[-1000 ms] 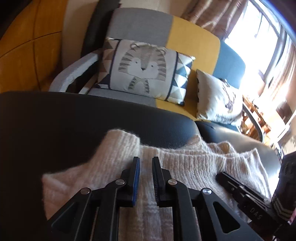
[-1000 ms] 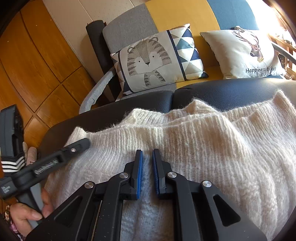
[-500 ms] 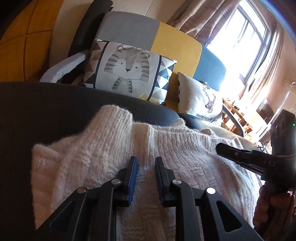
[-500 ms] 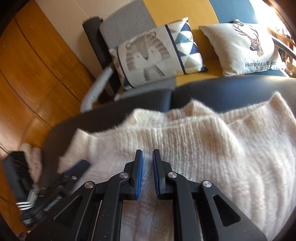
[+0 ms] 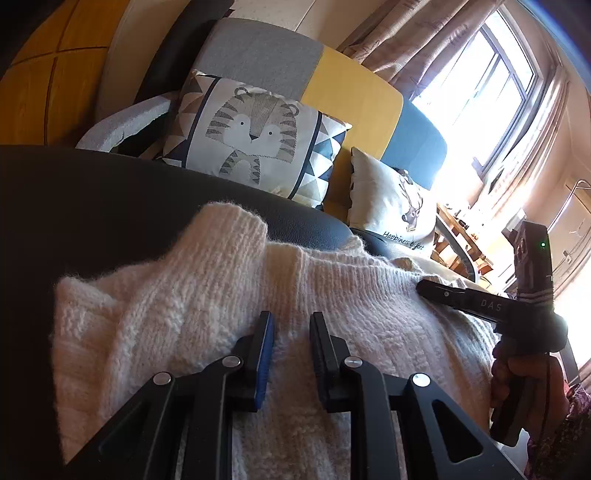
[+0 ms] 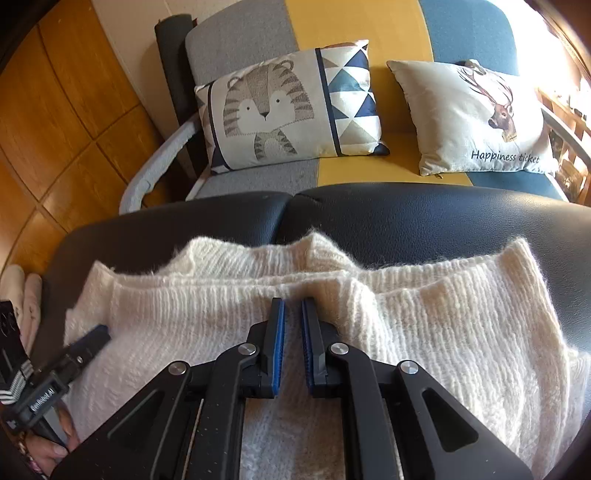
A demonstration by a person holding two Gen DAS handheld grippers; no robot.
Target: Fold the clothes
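A fluffy cream knitted sweater (image 5: 177, 295) (image 6: 443, 314) lies spread on a black leather surface (image 5: 92, 203) (image 6: 406, 218), with a thick fold running across its far side. My left gripper (image 5: 291, 315) hovers low over the sweater's left part, open, with a clear gap and no fabric pinched. It also shows at the lower left of the right wrist view (image 6: 92, 338), its tip resting on the knit. My right gripper (image 6: 291, 302) points down at the middle fold, its jaws almost together with nothing between them. A hand holds it at the right of the left wrist view (image 5: 428, 287).
Beyond the black surface stands a grey, yellow and blue sofa (image 6: 351, 29) with a tiger cushion (image 6: 288, 110) and a deer cushion (image 6: 472, 118). Wooden floor (image 6: 55, 129) lies to the left. A bright window with curtains (image 5: 480, 85) is at the right.
The left jaws have spread wider. The right gripper has drawn back and up over the sweater. Seen from the right wrist, the left gripper has slid toward the lower left edge.
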